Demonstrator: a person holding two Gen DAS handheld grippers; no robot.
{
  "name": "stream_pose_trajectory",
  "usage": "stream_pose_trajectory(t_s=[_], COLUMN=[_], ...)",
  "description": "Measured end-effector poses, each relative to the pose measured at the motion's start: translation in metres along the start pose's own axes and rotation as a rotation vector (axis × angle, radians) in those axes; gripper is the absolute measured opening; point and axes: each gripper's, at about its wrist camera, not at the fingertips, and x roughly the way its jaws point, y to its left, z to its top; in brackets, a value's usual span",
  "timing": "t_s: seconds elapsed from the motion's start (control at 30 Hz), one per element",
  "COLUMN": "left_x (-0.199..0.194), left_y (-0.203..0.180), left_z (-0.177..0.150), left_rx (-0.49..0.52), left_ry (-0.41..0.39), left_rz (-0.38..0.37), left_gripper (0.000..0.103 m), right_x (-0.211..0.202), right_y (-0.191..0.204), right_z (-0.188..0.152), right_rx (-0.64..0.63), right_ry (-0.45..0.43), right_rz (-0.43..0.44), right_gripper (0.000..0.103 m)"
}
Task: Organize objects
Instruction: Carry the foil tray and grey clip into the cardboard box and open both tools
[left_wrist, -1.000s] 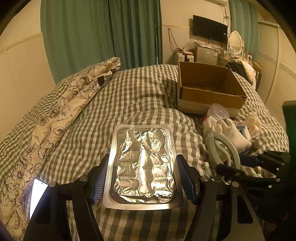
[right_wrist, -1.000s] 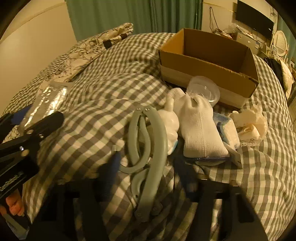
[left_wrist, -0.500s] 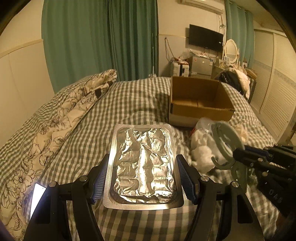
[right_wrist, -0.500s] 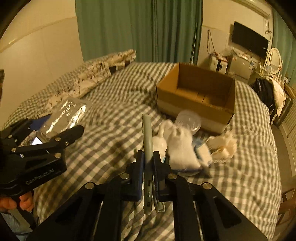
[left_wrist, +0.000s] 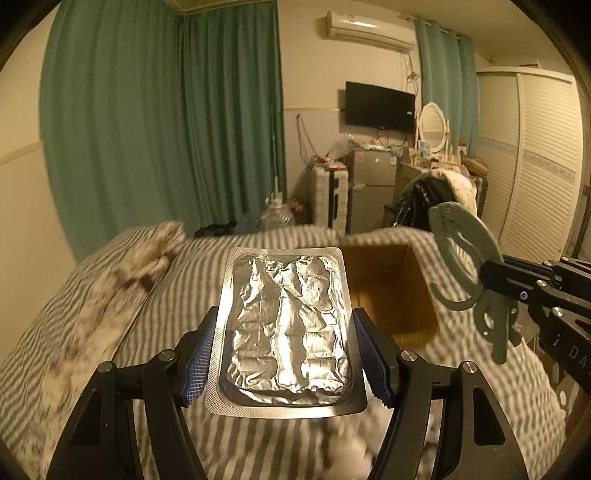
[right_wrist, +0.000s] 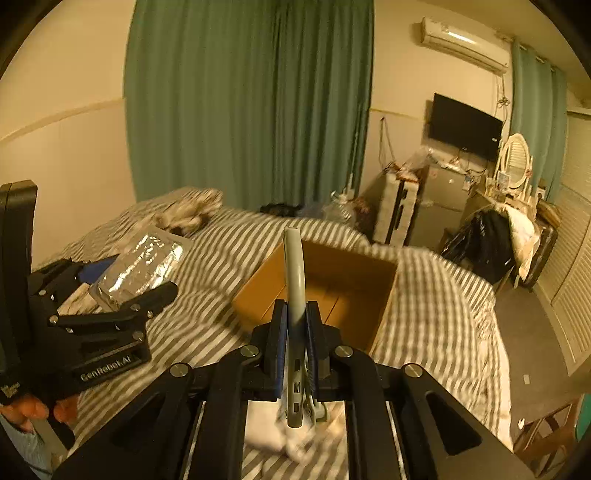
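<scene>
Foil tray (left_wrist: 286, 332) clamped in left jaws; right jaws grip hanger (right_wrist: 294, 295), whose hooked shape shows only in left view.

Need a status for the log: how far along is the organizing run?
Done: nothing visibly; the open brown cardboard box on the checked bed looks empty where its floor shows.
In hand: left gripper holds the silver foil blister pack; right gripper is clamped on the grey-green plastic folding hanger, both raised near the box.
Left: dropping both in, then the white cloth items blurred below.
</scene>
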Motion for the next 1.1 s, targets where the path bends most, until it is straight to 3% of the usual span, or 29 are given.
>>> stream_pose_trajectory(t_s=[0.17,0.3,0.53,0.63,0.73,0.77,0.83,0.9,1.1], left_x=[0.055,0.103,0.171,0.188,0.192,0.189,0.179,0.164,0.104], left_y=[-0.020,-0.030,-0.047,-0.047,-0.046,-0.045,-0.041,-0.038,-0.030], left_z=[0.042,0.060,0.040,0.026,0.020,0.020,0.022,0.025,0.035], left_rx=[0.020,0.017,0.056,0.070,0.077,0.075,0.062,0.041,0.017], left_ry=[0.001,0.017,0.079,0.112,0.129,0.129,0.115,0.092,0.072], left_rz=[-0.038,-0.025,0.000,-0.034,-0.047,-0.050,-0.050,-0.047,-0.014], left_gripper=[0.070,0.070,0.070,0.071,0.076,0.081,0.099,0.100,0.103], right_x=[0.040,0.083,0.166,0.190,0.198,0.199,0.192,0.177,0.107], right_y=[-0.025,-0.048,-0.073,-0.075,-0.078,-0.082,-0.088,-0.097,-0.104], right_z=[0.039,0.060,0.060,0.047,0.036,0.034,0.035,0.038,0.055], right_rx=[0.016,0.057,0.099,0.107,0.136,0.144,0.159,0.167,0.149], right_ry=[-0.018,-0.011,0.059,0.086,0.090,0.093,0.084,0.057,-0.021], right_rz=[-0.019,-0.025,-0.012,-0.001,0.013,0.014,-0.007,-0.029,-0.067], right_gripper=[0.009,0.009,0.009,0.009,0.009,0.010,0.019,0.049,0.057])
